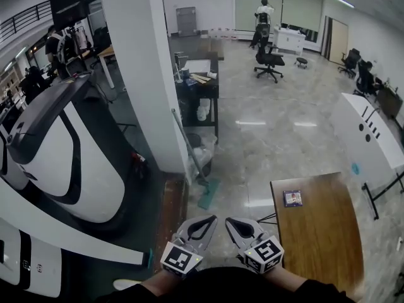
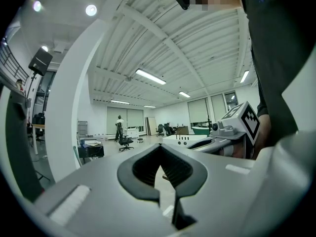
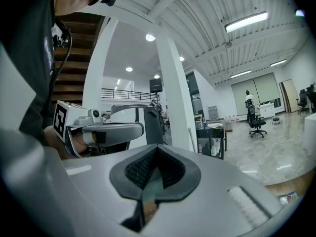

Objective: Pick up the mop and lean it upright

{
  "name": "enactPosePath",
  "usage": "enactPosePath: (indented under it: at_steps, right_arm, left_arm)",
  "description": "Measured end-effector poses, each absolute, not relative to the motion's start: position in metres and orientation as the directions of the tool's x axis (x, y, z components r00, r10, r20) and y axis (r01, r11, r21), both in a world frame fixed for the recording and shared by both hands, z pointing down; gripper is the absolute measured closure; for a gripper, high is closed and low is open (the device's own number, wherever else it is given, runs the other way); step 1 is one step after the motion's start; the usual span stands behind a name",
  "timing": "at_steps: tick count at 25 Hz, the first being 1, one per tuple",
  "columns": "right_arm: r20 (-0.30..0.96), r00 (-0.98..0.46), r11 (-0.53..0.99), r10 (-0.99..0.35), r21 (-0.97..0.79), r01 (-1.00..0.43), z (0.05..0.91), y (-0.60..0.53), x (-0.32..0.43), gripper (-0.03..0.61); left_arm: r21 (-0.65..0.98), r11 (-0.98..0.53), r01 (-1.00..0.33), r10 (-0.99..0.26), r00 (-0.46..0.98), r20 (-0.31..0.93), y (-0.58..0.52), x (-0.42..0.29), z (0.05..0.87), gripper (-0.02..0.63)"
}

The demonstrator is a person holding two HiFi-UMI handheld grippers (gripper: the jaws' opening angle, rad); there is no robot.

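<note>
The mop (image 1: pixel 188 149) stands leaning against the white pillar (image 1: pixel 151 74), its grey handle tilted and its teal head (image 1: pixel 208 194) on the floor at the pillar's foot. In the right gripper view the mop handle (image 3: pixel 190 137) shows as a thin rod beside the pillar. Both grippers are low in the head view, close to my body and well short of the mop. My left gripper (image 1: pixel 213 219) is shut with nothing in it. My right gripper (image 1: pixel 228 220) is also shut and empty. The two sit side by side, tips nearly touching.
A black shelf cart (image 1: pixel 201 90) with clutter stands just behind the mop. A wooden table (image 1: pixel 322 232) with a small card (image 1: pixel 292 198) is at my right. A large white-and-black machine (image 1: pixel 69 156) fills the left. An office chair (image 1: pixel 269 60) and a person (image 1: pixel 264 11) are far off.
</note>
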State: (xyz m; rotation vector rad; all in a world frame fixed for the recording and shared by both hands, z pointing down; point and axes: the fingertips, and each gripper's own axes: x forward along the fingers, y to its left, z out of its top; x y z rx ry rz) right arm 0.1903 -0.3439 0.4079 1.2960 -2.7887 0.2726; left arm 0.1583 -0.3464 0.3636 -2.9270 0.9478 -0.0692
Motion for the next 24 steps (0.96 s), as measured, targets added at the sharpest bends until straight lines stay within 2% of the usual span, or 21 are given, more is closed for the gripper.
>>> enactPosePath:
  at_steps: [24]
  right_arm:
    - [0.146,-0.693,0.677,-0.706,-0.145,-0.721,0.412,-0.333,0.182,0.577]
  left_arm:
    - [-0.039,-0.793,-0.608,-0.61,0.792,0.036,-0.33,0.153,0.372,0.595]
